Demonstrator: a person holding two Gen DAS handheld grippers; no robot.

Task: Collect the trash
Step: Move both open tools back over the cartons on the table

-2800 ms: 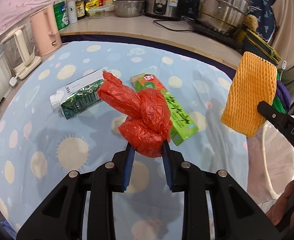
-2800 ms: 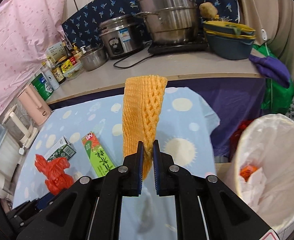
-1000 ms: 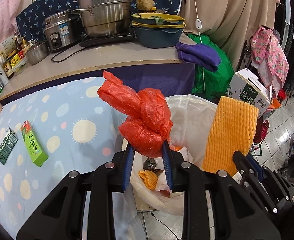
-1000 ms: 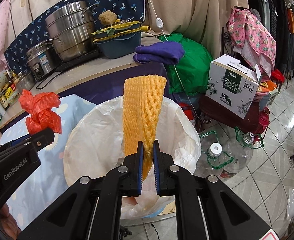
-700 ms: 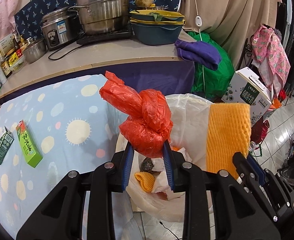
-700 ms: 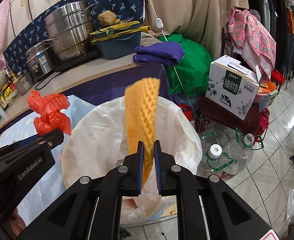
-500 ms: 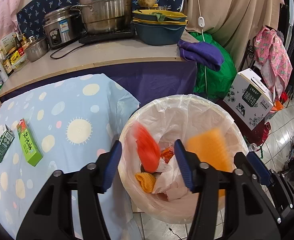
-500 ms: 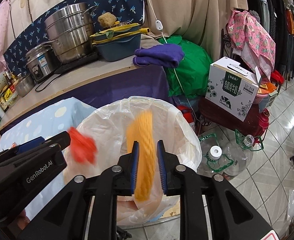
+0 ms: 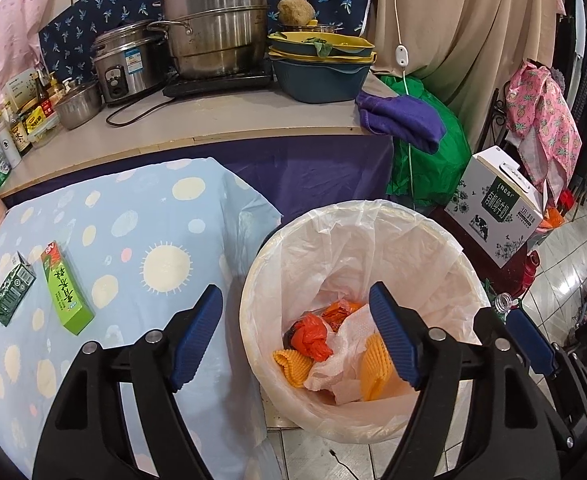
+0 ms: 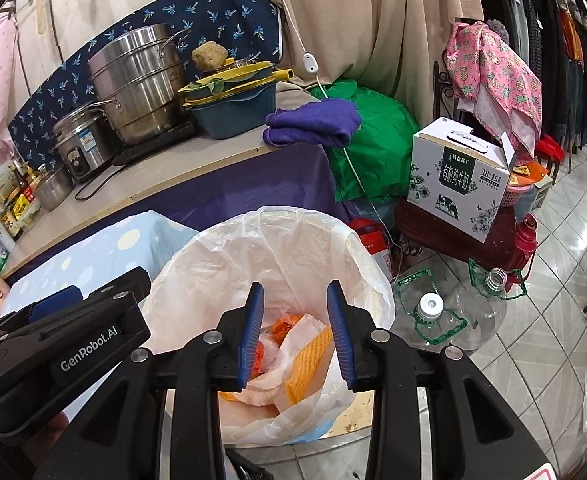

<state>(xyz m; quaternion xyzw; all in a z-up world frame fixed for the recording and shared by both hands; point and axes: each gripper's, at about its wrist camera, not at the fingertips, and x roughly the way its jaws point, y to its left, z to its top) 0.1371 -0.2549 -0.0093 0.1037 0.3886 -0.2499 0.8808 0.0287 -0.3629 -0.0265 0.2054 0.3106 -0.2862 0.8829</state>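
Observation:
Beside the table stands a white-lined trash bin [image 9: 373, 216]. Inside it lie a crumpled red plastic bag [image 9: 309, 338] and an orange foam net [image 9: 373, 372] on white paper. My left gripper [image 9: 294, 290] hangs above the bin; its jaws are opening and nothing is between them. My right gripper [image 10: 294, 287] is also over the bin [image 10: 293, 212]; its jaws are opening too, empty, with the foam net [image 10: 309, 356] below them. A light green box [image 9: 67, 296] and a dark green carton [image 9: 11, 294] lie on the sun-patterned tablecloth [image 9: 165, 232].
A counter behind the table holds steel pots [image 9: 213, 36], a rice cooker [image 9: 129, 64], stacked basins [image 9: 321, 68] and a purple cloth [image 9: 401, 120]. On the right are a green bag [image 10: 373, 148], a milk box [image 10: 457, 176] and clear plastic bottles [image 10: 433, 312] on the tiled floor.
Both grippers have opened. The red bag dropped out of the left gripper and the orange foam net out of the right one; both now lie in the bin.

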